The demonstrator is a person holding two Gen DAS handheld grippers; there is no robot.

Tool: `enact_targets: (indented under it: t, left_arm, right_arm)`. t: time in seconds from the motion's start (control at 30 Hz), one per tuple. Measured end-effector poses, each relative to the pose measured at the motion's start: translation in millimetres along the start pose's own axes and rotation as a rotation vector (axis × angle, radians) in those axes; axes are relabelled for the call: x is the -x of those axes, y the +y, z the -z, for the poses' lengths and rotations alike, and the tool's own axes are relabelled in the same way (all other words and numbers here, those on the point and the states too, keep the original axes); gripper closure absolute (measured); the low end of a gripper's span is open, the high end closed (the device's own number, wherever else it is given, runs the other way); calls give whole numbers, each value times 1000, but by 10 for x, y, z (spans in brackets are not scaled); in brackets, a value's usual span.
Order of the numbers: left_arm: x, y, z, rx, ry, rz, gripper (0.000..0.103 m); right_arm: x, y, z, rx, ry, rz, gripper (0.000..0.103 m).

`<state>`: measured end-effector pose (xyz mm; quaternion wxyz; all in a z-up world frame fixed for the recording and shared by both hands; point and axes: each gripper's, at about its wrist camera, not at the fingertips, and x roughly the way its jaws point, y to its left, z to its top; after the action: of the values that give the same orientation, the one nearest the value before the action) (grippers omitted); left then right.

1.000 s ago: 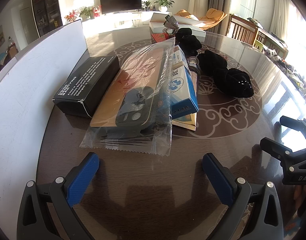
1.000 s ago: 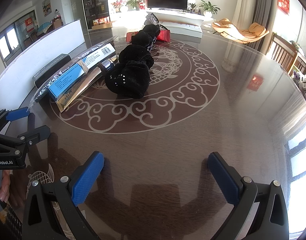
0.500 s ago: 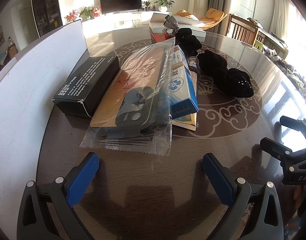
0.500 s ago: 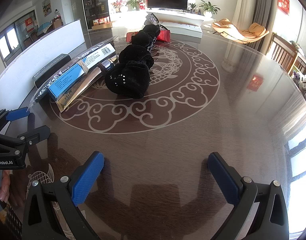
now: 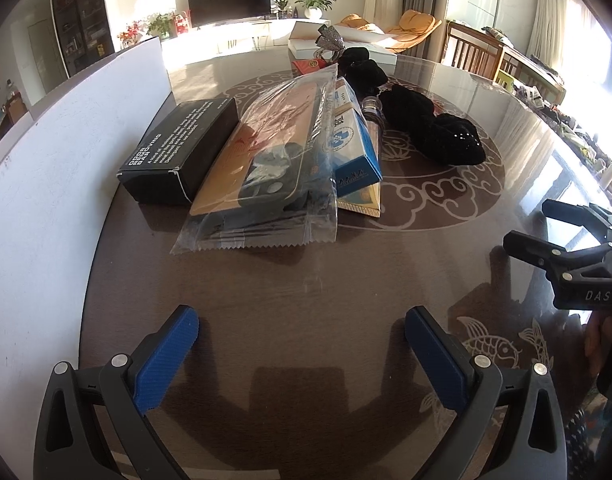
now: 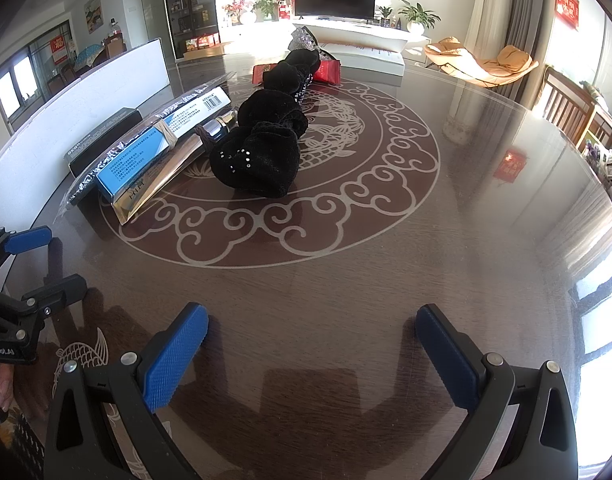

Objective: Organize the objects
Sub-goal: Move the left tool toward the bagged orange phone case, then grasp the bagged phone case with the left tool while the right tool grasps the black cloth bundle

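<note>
Both grippers — left (image 5: 302, 344) and right (image 6: 312, 338) — hovered wide, fingers empty; the bag (image 5: 266, 168) looked light, slippery, crinkly — best pinched at its near seam, off the tabletop (image 5: 346, 272)

"DAS" on right claw (image 5: 562, 232), "ODOR REMOVING" on black box (image 5: 178, 148)

Nothing has shifted since a second ago: both views match the earlier ones (same framing, same shadows), with no object moved and neither claw opened, closed or displaced.
</note>
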<state>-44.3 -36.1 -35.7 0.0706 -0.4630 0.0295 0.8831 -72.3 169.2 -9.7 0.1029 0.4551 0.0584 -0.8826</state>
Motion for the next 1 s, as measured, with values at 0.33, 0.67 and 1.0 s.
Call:
enact_targets:
  t: [0.33,0.67,1.0]
  left_arm:
    - [-75,-1,-639,37,-58,-45,5]
    - [167,-123,-85,-83,-58,-48,98]
    - [624,130,15,42,-116,25,2]
  right_arm:
    - [1,-2,1,0,0,0,0]
    - [2,-3,0,0,0,0,0]
    - [2,-5,2,0,0,0,0]
